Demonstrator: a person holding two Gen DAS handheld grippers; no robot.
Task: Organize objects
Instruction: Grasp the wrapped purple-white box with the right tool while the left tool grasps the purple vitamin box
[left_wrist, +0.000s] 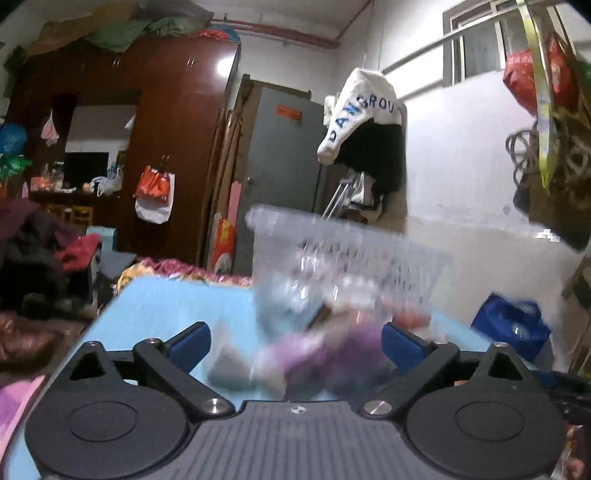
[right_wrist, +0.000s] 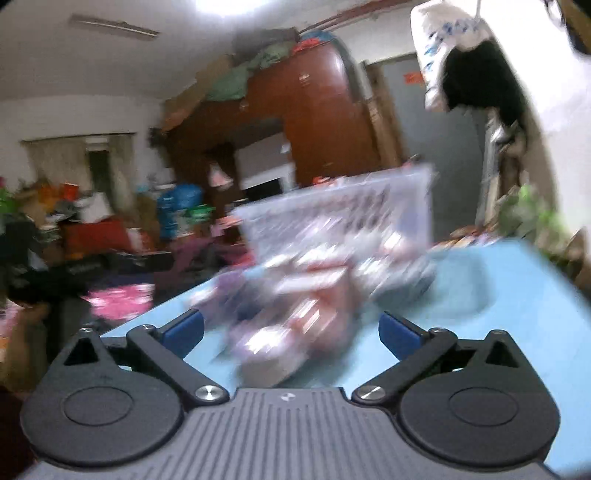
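A clear slotted plastic basket (left_wrist: 369, 251) stands on the light blue table (left_wrist: 159, 306), blurred by motion. In front of it lies a blurred heap of small items, a purple one (left_wrist: 325, 354) nearest. My left gripper (left_wrist: 295, 343) is open, its blue pads either side of the heap. In the right wrist view the basket (right_wrist: 343, 210) looks tilted, with blurred pink, red and purple packets (right_wrist: 295, 314) spilling in front of it on the table (right_wrist: 498, 314). My right gripper (right_wrist: 291, 332) is open with the packets between its pads. Whether either gripper touches anything cannot be told.
A brown wardrobe (left_wrist: 147, 110), a grey door (left_wrist: 284, 155) and hanging clothes (left_wrist: 365, 122) stand behind the table. A blue bag (left_wrist: 513, 325) sits right of the table. Bags hang at the upper right (left_wrist: 546, 110). Clutter fills the floor at left (right_wrist: 92, 229).
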